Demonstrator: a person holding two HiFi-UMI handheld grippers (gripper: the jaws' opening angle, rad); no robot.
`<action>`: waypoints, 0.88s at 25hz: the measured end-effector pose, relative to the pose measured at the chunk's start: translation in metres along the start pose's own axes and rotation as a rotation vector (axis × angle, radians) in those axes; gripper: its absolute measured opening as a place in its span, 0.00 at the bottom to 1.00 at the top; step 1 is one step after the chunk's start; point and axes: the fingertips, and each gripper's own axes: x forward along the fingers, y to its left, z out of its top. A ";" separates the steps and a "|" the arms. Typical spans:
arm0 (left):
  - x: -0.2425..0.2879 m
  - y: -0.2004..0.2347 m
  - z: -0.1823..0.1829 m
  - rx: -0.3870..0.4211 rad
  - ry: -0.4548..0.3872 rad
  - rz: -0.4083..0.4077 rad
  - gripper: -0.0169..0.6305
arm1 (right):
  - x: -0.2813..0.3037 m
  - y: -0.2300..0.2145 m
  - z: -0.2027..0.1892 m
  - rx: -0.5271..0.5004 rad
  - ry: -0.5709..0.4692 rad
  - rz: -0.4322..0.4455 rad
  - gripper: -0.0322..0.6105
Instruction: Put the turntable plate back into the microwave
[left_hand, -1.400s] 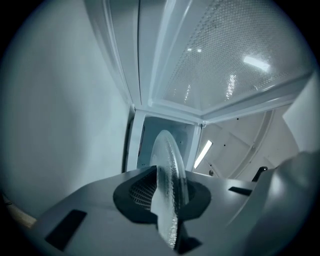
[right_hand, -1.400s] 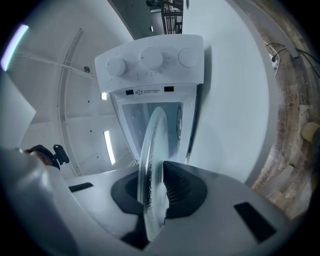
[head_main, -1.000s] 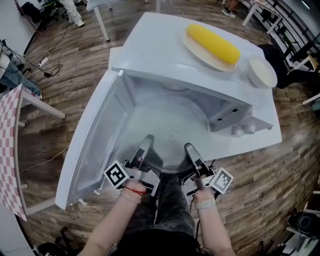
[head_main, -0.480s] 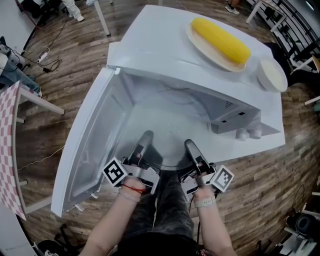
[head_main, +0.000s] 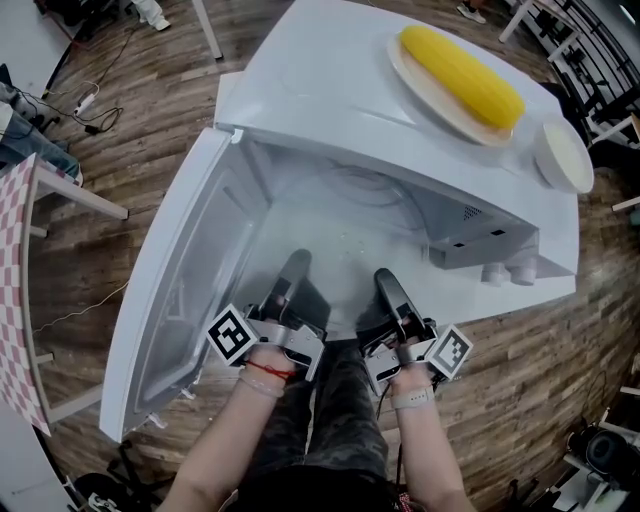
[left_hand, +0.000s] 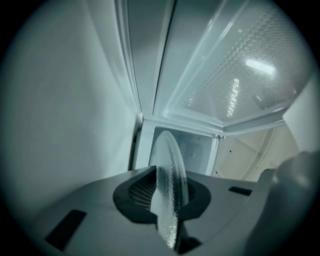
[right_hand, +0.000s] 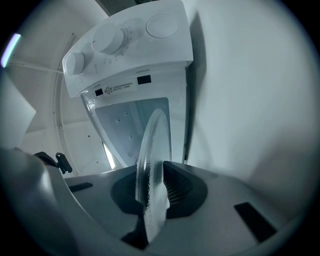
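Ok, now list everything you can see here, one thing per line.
Microwave: one, white, on a white table; its door hangs open at the left.
Knobs: two, white, on the panel right of the cavity.
Turntable plate: one, clear glass, at the cavity's mouth.
Corn: one, yellow, on a cream dish, apparently on the microwave's top.
Bowl: one, white, right of the corn.
Checked cloth: one, red and white, left edge.
Floor: brown wood.
Left gripper: grey, fingers shut on the turntable plate's rim.
Right gripper: grey, likewise.
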 end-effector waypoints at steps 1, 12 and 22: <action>0.001 0.001 0.001 -0.001 -0.002 0.000 0.08 | 0.001 -0.001 0.000 0.002 -0.001 -0.001 0.11; 0.015 0.006 0.005 -0.007 -0.021 0.003 0.08 | 0.012 -0.007 0.012 0.015 -0.017 0.003 0.11; 0.023 0.010 0.011 -0.016 -0.046 0.010 0.08 | 0.020 -0.011 0.017 0.018 -0.020 -0.010 0.11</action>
